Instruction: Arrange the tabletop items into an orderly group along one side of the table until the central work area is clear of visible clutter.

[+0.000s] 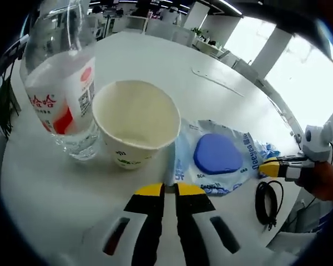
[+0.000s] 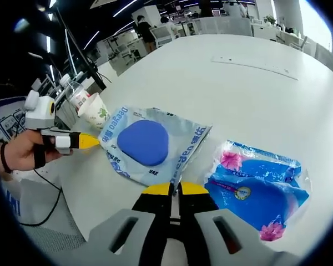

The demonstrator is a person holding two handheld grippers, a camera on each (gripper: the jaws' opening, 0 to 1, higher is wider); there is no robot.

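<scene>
Pinching a Wipes Packet at Both Edges

Gripping the wipes packet [image 2: 150,145] from opposite sides, the right gripper [image 2: 174,189] has its yellow-tipped jaws pressed together on the near plastic edge, while the left gripper [image 1: 170,190] appears clamped on the far edge beside the paper cup [image 1: 134,128]. The cup stands touching a water bottle [image 1: 61,88] at the edge of the white table [image 2: 250,94]; a second, blue flowered packet [image 2: 261,191] lies just beside the right jaws, and a black cable [image 1: 267,202] sits near the table edge. Moving the packet well likely means lifting both edges together, keeping it level, and setting it down flat next to the cup without nudging the cup over. Thin plastic could slip from either pinch if the hands pull apart.
</scene>
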